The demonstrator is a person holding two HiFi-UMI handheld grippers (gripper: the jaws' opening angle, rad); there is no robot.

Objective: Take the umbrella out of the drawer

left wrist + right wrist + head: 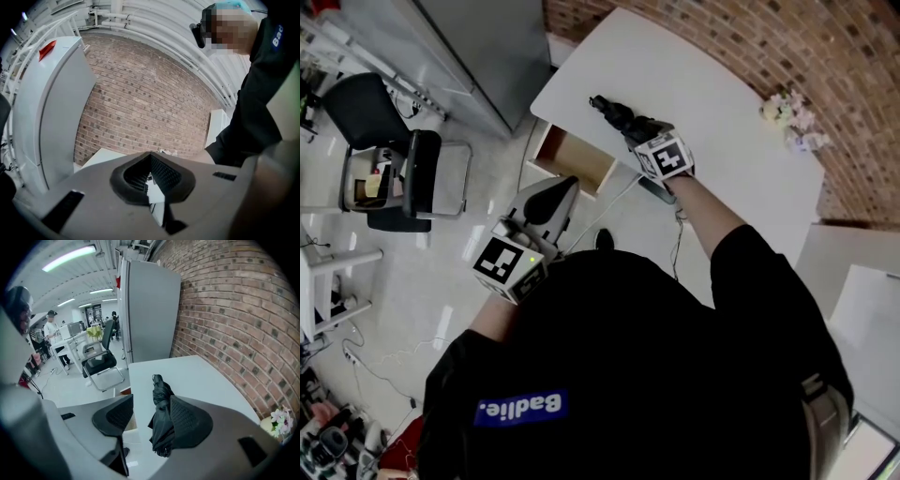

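A folded black umbrella (612,111) lies on the white table (703,84), close to its front edge. My right gripper (628,127) hovers just above the umbrella's near end with the jaws open. In the right gripper view the umbrella (161,404) rests on the table (192,376) between the two pads, pressed by neither. The wooden drawer (577,157) stands pulled out under the table edge and looks empty. My left gripper (565,186) is held low in front of the drawer. Its pads (161,173) meet at the tips with nothing between them.
A black office chair (398,173) stands on the floor to the left, a grey cabinet (478,47) beyond it. A small bunch of flowers (792,117) sits at the table's far right by the brick wall (825,47). A cable trails on the floor below the drawer.
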